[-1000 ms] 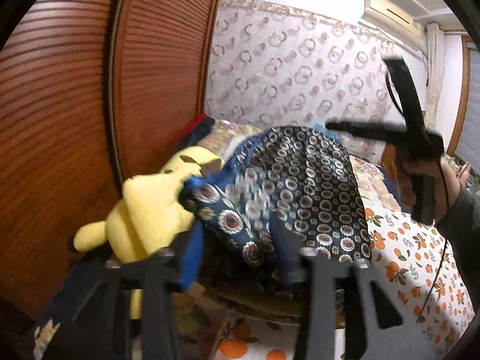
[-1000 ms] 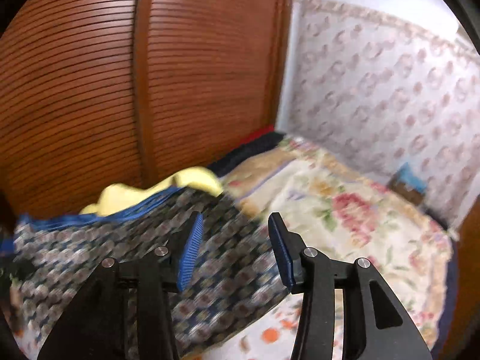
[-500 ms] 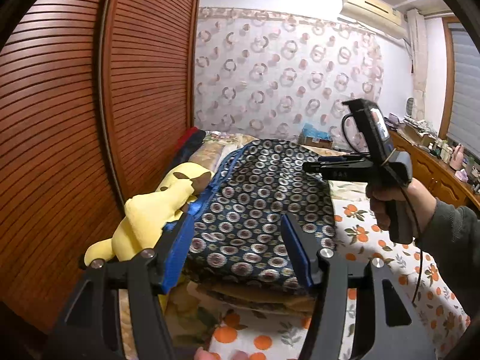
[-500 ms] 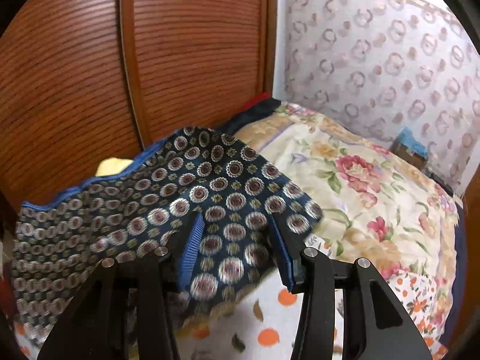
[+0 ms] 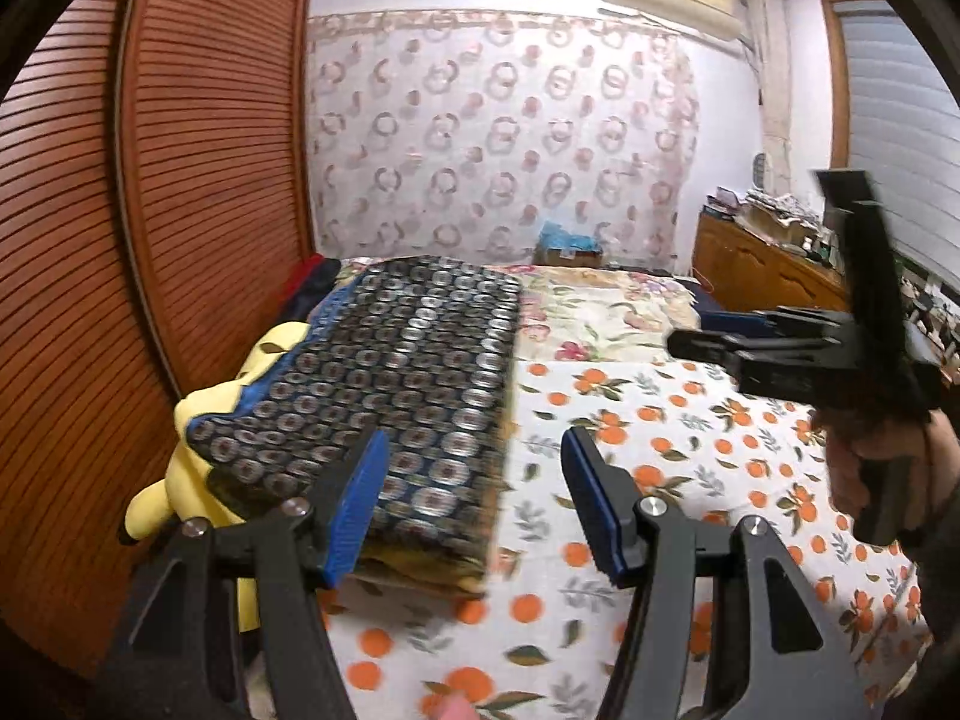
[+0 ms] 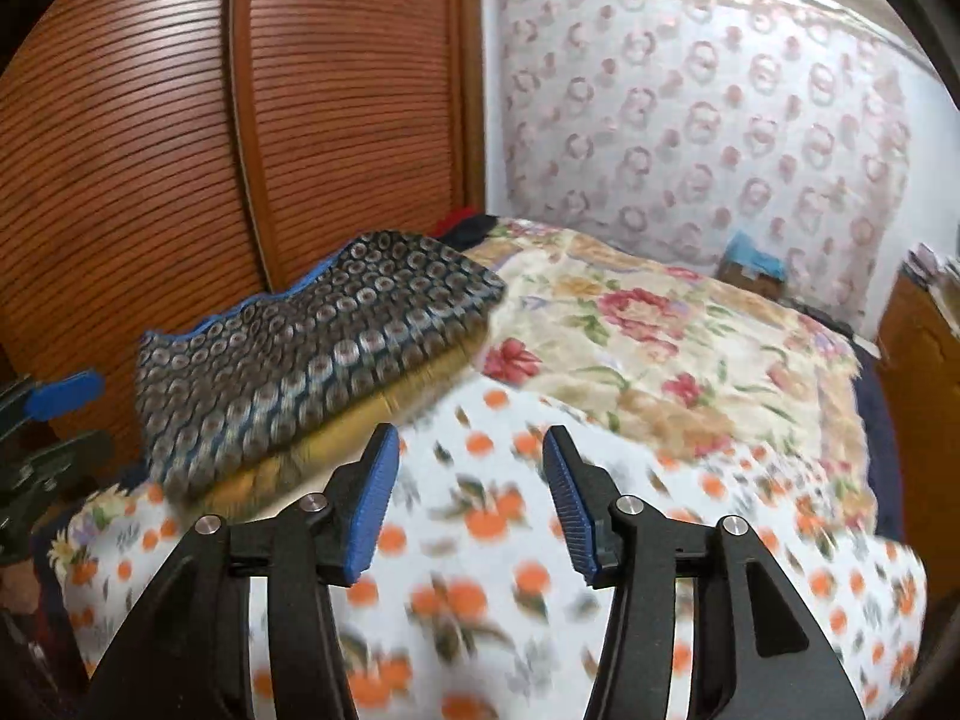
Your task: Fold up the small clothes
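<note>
A dark blue garment with a ring pattern (image 5: 390, 396) lies folded flat on top of a yellowish cloth pile (image 6: 336, 426) at the left side of the bed. It shows in the right wrist view too, as a folded garment (image 6: 312, 348). My left gripper (image 5: 474, 498) is open and holds nothing; its left pad (image 5: 354, 510) overlaps the garment's near edge in the picture. My right gripper (image 6: 471, 498) hovers over the orange-print sheet, its jaws opening with nothing between them. From the left wrist view that right gripper (image 5: 681, 343) is off to the right, in a hand (image 5: 870, 468).
A yellow plush toy (image 5: 198, 456) lies wedged between the pile and the slatted wooden wardrobe doors (image 5: 180, 180). The orange-print sheet (image 5: 690, 450) covers the near bed and a floral quilt (image 6: 660, 330) the far part. A wooden dresser (image 5: 768, 276) stands at the right.
Both grippers let go of the garment, which dropped from a raised drape to lie flat on the pile. Both drew back and to the right, and their jaws stand wider.
</note>
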### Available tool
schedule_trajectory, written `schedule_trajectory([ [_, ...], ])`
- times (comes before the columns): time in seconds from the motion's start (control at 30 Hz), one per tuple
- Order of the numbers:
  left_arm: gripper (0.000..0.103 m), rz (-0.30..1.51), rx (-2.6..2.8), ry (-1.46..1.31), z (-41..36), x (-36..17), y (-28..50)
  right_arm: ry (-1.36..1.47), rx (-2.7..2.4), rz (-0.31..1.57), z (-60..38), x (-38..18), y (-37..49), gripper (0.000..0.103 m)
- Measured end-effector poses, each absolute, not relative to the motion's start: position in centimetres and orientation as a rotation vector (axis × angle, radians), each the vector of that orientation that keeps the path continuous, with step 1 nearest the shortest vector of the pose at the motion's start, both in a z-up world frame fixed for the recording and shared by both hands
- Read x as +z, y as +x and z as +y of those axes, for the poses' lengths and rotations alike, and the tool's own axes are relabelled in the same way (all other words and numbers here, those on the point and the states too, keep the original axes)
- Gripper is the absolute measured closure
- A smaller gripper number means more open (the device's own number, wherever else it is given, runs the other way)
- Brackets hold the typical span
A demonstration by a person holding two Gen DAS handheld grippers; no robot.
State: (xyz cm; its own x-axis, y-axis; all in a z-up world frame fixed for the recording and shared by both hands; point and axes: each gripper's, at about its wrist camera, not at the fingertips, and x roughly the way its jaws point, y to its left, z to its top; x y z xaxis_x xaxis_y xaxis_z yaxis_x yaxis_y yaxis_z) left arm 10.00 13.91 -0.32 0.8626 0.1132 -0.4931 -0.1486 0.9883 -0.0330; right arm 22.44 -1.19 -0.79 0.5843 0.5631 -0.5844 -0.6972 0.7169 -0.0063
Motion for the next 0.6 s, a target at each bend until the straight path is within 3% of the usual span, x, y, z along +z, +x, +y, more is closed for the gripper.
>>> schedule_trajectory([
  [0.27,0.044,0.504,0.057,-0.057,8.6,0.1,9.9,-0.220,0.612,0.558,-9.5,-0.3,16.6,0.032],
  [0.6,0.044,0.531,-0.022,-0.054,4.3,0.2,9.7,-0.141,0.501,0.542,-16.2,-0.3,12.4,0.025],
])
